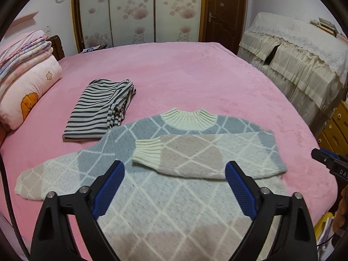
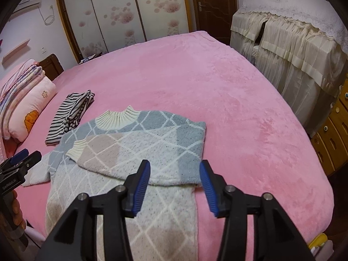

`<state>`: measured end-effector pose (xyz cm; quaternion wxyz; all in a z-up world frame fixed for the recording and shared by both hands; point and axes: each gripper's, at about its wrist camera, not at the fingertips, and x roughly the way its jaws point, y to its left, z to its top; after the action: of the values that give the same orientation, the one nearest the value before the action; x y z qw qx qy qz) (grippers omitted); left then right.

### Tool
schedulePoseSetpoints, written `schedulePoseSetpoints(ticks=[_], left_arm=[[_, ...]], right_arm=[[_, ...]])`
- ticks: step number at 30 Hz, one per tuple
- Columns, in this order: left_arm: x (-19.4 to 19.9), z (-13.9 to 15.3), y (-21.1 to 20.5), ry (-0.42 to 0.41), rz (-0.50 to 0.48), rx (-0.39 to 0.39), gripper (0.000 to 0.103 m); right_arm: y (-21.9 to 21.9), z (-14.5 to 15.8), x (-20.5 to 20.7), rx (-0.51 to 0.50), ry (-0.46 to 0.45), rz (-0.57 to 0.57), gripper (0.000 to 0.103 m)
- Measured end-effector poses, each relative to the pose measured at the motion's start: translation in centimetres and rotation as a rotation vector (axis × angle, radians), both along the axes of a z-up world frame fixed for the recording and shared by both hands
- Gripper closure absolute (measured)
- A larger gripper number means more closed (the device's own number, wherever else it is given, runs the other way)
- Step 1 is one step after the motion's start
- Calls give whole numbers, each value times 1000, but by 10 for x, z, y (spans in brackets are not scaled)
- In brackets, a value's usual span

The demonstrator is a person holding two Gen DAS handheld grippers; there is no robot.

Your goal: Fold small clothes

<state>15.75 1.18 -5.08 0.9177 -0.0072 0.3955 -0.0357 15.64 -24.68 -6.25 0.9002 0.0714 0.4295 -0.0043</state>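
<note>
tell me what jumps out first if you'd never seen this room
The big pink bedspread fills both views. On its near part lies a diamond-patterned sweater with one sleeve folded across its chest and the other still spread out to the side. Beyond that spread sleeve, a folded striped garment lies beside the sweater's shoulder, and the left gripper and right gripper hover open above it.

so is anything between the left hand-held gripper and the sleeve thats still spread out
Nothing visible. The left hand-held gripper hovers open over the sweater; the unfolded sleeve lies flat on the pink blanket. The striped garment sits beyond it.
</note>
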Motion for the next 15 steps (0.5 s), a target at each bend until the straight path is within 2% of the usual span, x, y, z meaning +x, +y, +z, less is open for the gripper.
schedulePoseSetpoints(ticks=[3, 8, 10, 15], left_arm=[[-19, 10, -4, -16, -7, -26, 5], [-44, 24, -5, -37, -12, -32, 1], [-56, 30, -2, -46, -10, -40, 1], [-79, 36, 18, -66, 1, -83, 1]], right_arm=[[4, 9, -11, 1, -7, 23, 48], [17, 26, -30, -17, -32, 58, 30], [23, 31, -36, -22, -48, 74, 27], [51, 41, -43, -1, -68, 98, 27]])
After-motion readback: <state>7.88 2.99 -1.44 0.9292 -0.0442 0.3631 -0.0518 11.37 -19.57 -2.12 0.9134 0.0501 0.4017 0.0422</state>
